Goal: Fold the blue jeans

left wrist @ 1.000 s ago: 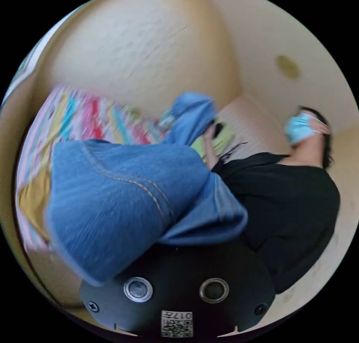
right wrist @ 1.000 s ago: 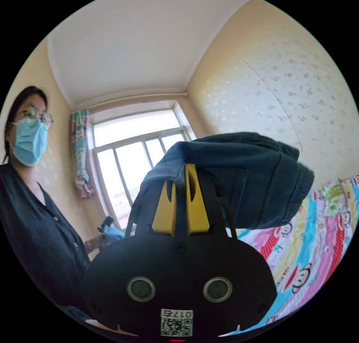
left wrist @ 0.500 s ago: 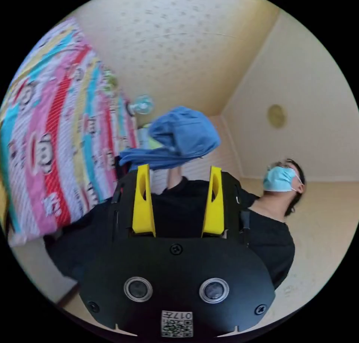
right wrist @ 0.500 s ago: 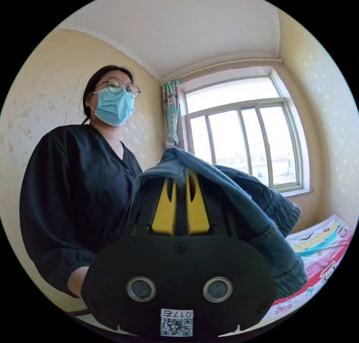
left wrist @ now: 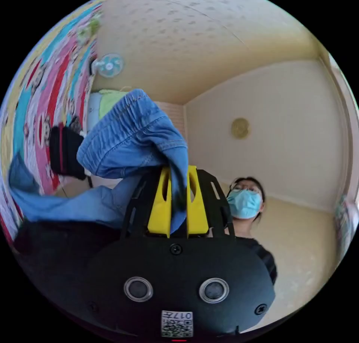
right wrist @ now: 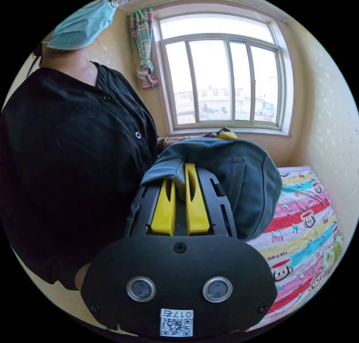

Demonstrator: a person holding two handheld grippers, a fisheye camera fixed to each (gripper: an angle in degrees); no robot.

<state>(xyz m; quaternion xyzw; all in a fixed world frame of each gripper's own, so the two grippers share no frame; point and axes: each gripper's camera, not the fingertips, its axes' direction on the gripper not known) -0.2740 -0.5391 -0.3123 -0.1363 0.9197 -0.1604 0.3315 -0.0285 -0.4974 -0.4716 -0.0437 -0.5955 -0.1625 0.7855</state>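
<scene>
Showing, nearest the lens in the left gripper view, the black left gripper with yellow jaws (left wrist: 178,193) now clamping a hemmed edge of the blue denim jeans (left wrist: 131,141), after standing open and empty half a second ago. Pinching likewise, in the right gripper view, the matching black-and-yellow right gripper (right wrist: 180,184), jaws closed on a fold of the same jeans (right wrist: 239,178), exactly as in the earlier pictures. Holding the garment aloft between both tools, well clear of the bright cartoon-monkey striped bedsheet (right wrist: 303,238) lying below and beyond it. Standing close behind, a person in a black buttoned top (right wrist: 74,152). Closing off the far side, a pale speckled wall (left wrist: 194,33), a small wall fan (left wrist: 108,64) and a large bright window (right wrist: 220,70).

Meaning for the task, by judgement: regaining a two-point hold after the left tool's brief release, so readying the jeans for spreading or doubling over the bed. Not yet laying any fold flat; remaining bunched and hanging, hence still early in the folding.
</scene>
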